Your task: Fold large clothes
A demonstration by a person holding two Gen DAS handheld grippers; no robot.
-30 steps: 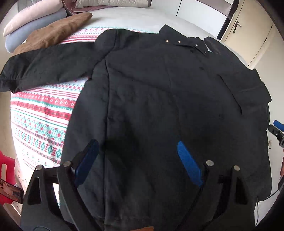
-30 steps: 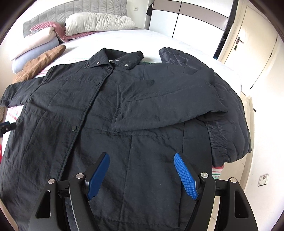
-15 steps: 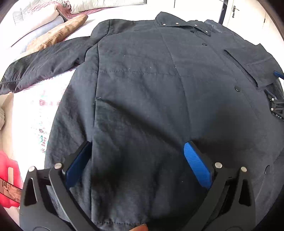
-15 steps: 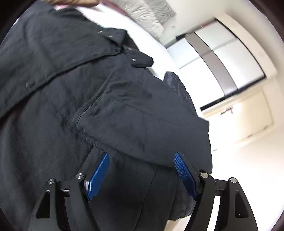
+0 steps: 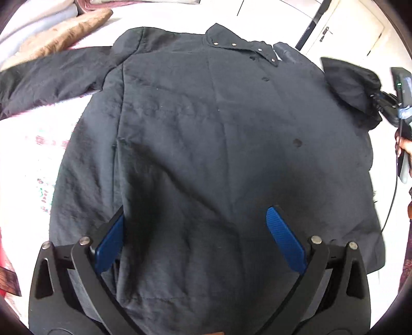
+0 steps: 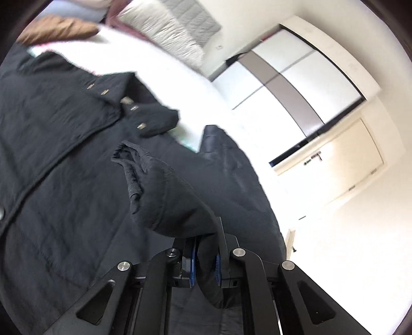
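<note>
A large black jacket point(image 5: 206, 134) lies front up on the bed, collar away from me, its left sleeve point(image 5: 51, 77) stretched out to the left. My left gripper point(image 5: 198, 237) is open and empty, hovering over the jacket's lower hem. My right gripper point(image 6: 205, 260) is shut on the jacket's right sleeve point(image 6: 170, 195) and holds it lifted above the jacket body point(image 6: 51, 154). The lifted sleeve point(image 5: 352, 85) and the right gripper point(image 5: 386, 105) also show at the right edge of the left wrist view.
A patterned bedspread point(image 5: 33, 154) lies under the jacket. A brown folded garment point(image 5: 67, 33) and pillows point(image 6: 167, 23) are near the headboard. A dark quilted jacket point(image 6: 231, 165) lies beyond the sleeve. A wardrobe point(image 6: 291, 77) and a door point(image 6: 334, 159) stand behind.
My right gripper has closed on the right sleeve and lifted it off the jacket. My left gripper stays open over the hem, shifted slightly.
</note>
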